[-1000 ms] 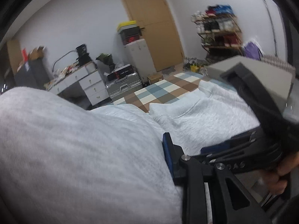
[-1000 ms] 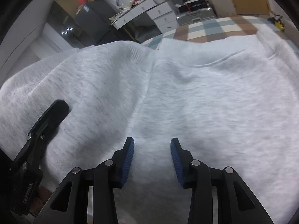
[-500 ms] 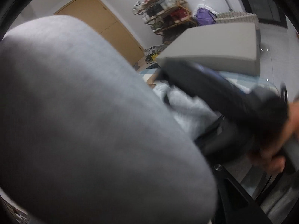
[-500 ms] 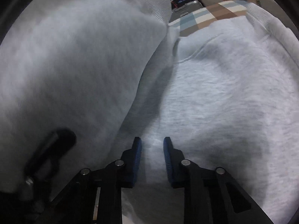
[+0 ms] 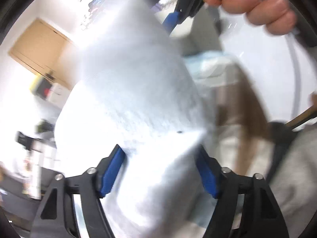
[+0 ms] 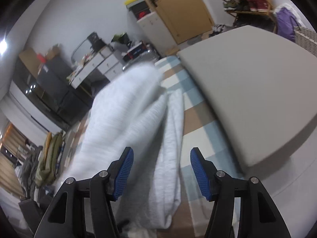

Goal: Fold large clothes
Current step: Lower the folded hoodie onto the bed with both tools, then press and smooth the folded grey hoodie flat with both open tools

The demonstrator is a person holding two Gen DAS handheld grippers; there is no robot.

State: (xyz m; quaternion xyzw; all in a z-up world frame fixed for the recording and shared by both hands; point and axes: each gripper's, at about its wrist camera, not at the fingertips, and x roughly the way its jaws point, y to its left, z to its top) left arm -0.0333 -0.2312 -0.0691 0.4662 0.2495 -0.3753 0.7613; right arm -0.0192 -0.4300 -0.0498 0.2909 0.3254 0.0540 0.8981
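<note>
Left wrist view, blurred: the left gripper (image 5: 160, 170) has just been opening its jaws; the pale grey garment (image 5: 138, 83) lies between them, pads apart from it. Right wrist view: the right gripper (image 6: 161, 171) has also just opened, holding nothing; the garment stretches ahead between its jaws over a checked cover (image 6: 198, 123).

A pale grey garment (image 6: 126, 123) over a blue, brown and white checked sheet (image 6: 196, 123), with a tan door (image 6: 178, 10) behind

Both grippers have just been opening. The left gripper (image 5: 160, 170) has its jaws spread, pale grey cloth lying loosely between them. The right gripper (image 6: 161, 173) stands wide too. A hand (image 5: 255, 10) grips the right tool.
</note>
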